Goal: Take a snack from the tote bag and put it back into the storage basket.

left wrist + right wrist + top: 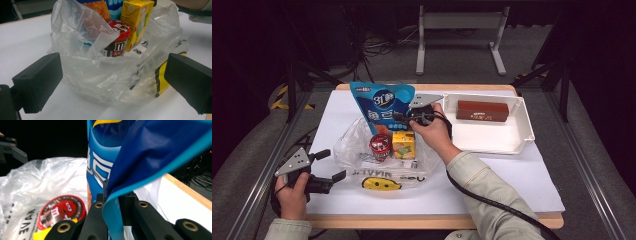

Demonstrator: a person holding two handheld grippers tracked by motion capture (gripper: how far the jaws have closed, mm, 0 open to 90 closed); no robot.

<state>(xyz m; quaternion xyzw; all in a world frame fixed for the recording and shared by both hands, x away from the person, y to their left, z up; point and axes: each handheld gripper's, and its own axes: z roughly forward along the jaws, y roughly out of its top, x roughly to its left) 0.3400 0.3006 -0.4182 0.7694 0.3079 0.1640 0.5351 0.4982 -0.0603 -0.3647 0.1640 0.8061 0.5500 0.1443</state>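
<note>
A blue snack bag [379, 102] stands upright at the back of a clear plastic bag [347, 145] on the white table top. My right gripper [404, 117] is shut on the blue bag's right edge; in the right gripper view the blue foil [150, 152] is pinched between the jaws [112, 200]. Inside the plastic bag sit a red M&M's tub [380, 145] and a yellow juice carton [403, 144]. My left gripper [332, 164] is open at the plastic bag's near left side, with the bag [100, 75] in front of the wide jaws [112, 67], untouched.
A white tray [522, 135] at the back right holds a brown box [482, 110]. The table's wooden edge runs along the front. Metal rails flank the table, and a stand and cables lie on the floor behind.
</note>
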